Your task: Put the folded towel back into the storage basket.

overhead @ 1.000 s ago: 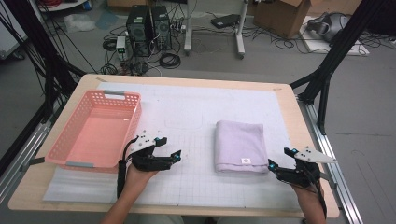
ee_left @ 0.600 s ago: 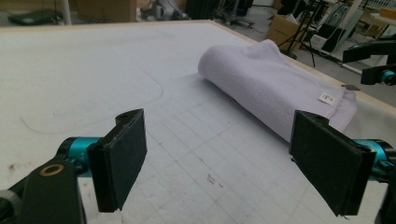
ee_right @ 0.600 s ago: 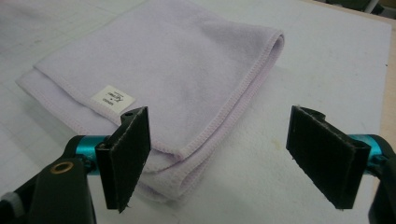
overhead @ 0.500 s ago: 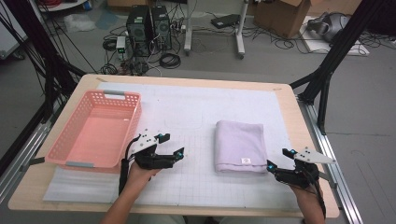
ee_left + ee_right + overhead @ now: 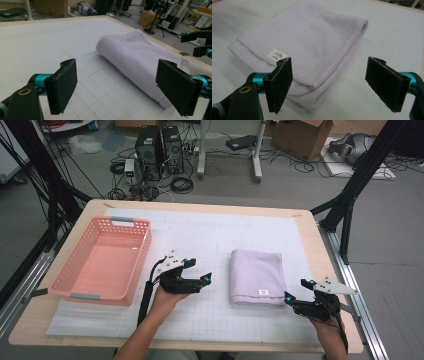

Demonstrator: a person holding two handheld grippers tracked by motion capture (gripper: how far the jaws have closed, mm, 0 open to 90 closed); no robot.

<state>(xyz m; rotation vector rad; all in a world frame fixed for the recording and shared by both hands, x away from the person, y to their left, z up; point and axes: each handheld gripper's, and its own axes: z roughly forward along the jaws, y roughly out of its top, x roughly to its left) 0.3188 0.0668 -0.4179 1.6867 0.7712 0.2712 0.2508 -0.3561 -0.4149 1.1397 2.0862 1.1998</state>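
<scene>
While the folded lilac terry towel [image 5: 257, 276] lies flat on the white gridded worktop [image 5: 210, 235], well right of the pink plastic basket [image 5: 102, 260], the left tool [image 5: 206, 279] has edged closer to its left side, jaws wide apart. The right tool [image 5: 290, 297], also spread and empty, waits at its near right corner, so a two-sided pickup looks imminent.

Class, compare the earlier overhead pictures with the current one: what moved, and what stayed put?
The left gripper slid rightward across the table toward the folded lilac towel, jaws open, nothing grasped. The right gripper hardly shifted, open at the towel's near right corner. The towel and the pink plastic basket stayed put.
</scene>
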